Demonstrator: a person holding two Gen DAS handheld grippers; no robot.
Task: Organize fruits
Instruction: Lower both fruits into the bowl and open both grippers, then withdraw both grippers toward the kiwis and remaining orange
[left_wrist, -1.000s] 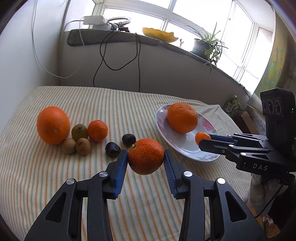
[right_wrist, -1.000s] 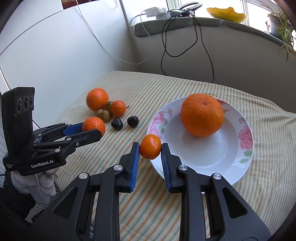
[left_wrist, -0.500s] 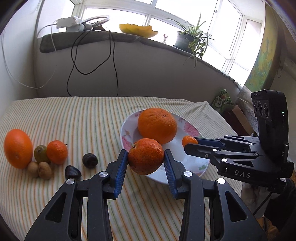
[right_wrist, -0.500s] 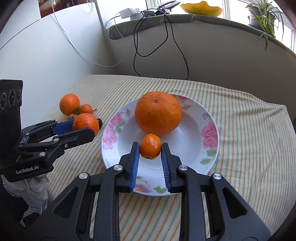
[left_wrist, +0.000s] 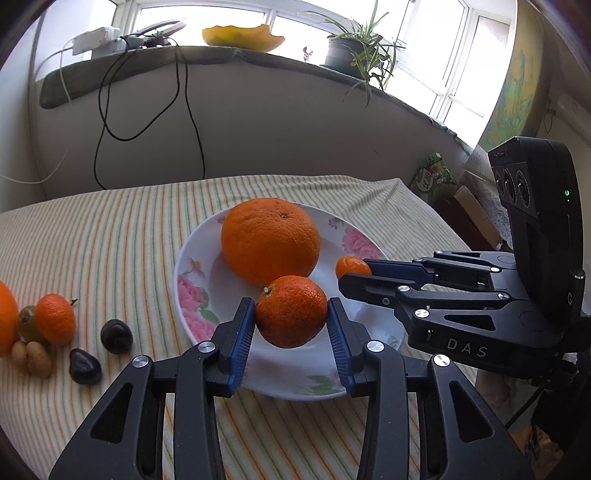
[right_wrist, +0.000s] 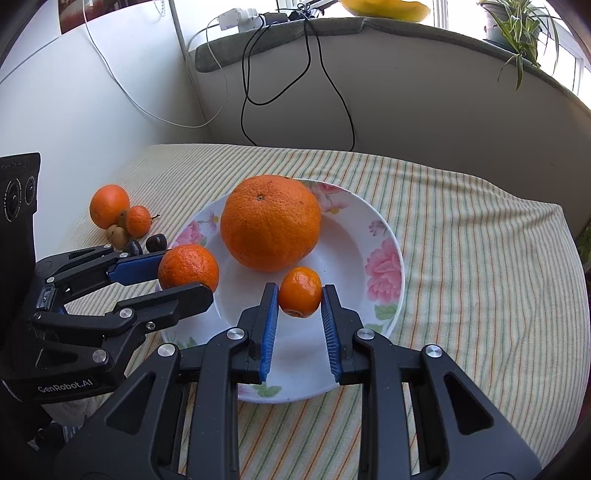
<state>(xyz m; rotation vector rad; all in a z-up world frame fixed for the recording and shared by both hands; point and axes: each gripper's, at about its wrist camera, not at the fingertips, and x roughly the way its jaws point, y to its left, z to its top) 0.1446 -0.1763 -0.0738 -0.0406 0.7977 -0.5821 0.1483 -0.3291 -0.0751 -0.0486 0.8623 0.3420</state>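
Fruits were split between a floral plate (left_wrist: 192, 295) and the striped cloth (left_wrist: 110, 236) on the desk. From the left wrist, the left tool (left_wrist: 291, 325) was clenched on a mandarin (left_wrist: 291, 311), its blue pads pressed to both sides, holding it over the plate's near part. A big orange (left_wrist: 270, 240) sat in the plate behind it. On the right, the right tool (left_wrist: 356, 275) reached in over the plate with a tiny mandarin (left_wrist: 351, 266) at its tip. On the cloth to the left lay a small mandarin (left_wrist: 55, 319), a green fruit (left_wrist: 27, 323), two brown fruits (left_wrist: 35, 358), two dark fruits (left_wrist: 116, 335) and the edge of another orange (left_wrist: 6, 317).

From the right wrist, the right tool (right_wrist: 300, 312) gripped the tiny mandarin (right_wrist: 300, 291) between its pads, above the plate (right_wrist: 388, 236) just in front of the big orange (right_wrist: 270, 222). The left tool (right_wrist: 184, 275) came in from the left, closed on its mandarin (right_wrist: 188, 266) at the plate's left rim. Farther left on the cloth (right_wrist: 461, 240) the loose fruits clustered: an orange (right_wrist: 109, 205), a small mandarin (right_wrist: 138, 220), brown and dark ones beside them.
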